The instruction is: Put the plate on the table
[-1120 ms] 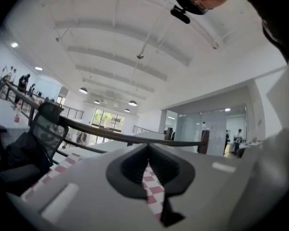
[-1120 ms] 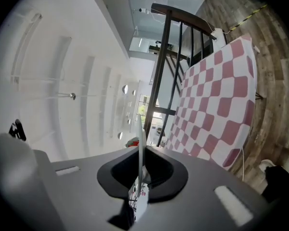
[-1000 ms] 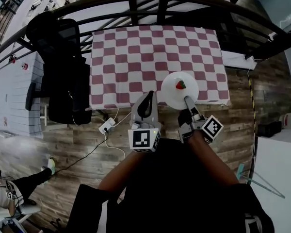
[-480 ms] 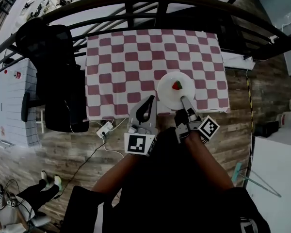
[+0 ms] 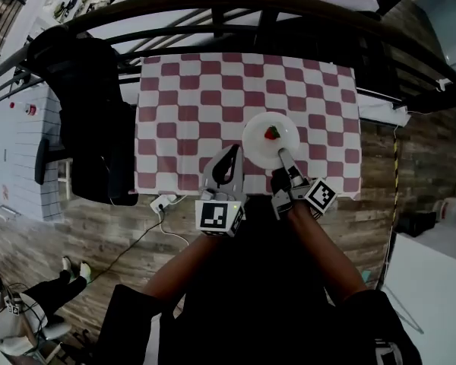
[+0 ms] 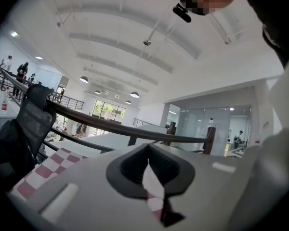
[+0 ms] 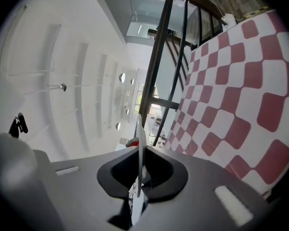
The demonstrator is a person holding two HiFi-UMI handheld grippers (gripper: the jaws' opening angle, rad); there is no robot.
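Observation:
A white plate [image 5: 270, 139] with a small red and green piece of food [image 5: 272, 133] on it hangs over the near right part of the table with the red-and-white checked cloth [image 5: 190, 105]. My right gripper [image 5: 283, 155] is shut on the plate's near rim. In the right gripper view the plate [image 7: 140, 138] shows edge-on, pinched by the right gripper [image 7: 139, 179]. Whether the plate touches the cloth I cannot tell. My left gripper [image 5: 231, 153] hovers to the plate's left above the cloth's near edge, shut and empty. In the left gripper view, the left gripper [image 6: 150, 172] has only a slit between its jaws.
A black chair draped with a dark jacket [image 5: 83, 105] stands at the table's left side. A dark curved railing [image 5: 251, 2] runs behind the table. On the wooden floor lies a white power strip [image 5: 161, 202] with cables. A person's legs [image 5: 30, 299] show at the lower left.
Both grippers have moved forward over the table, and the plate has gone with the right one, from the cloth's near edge to further in.

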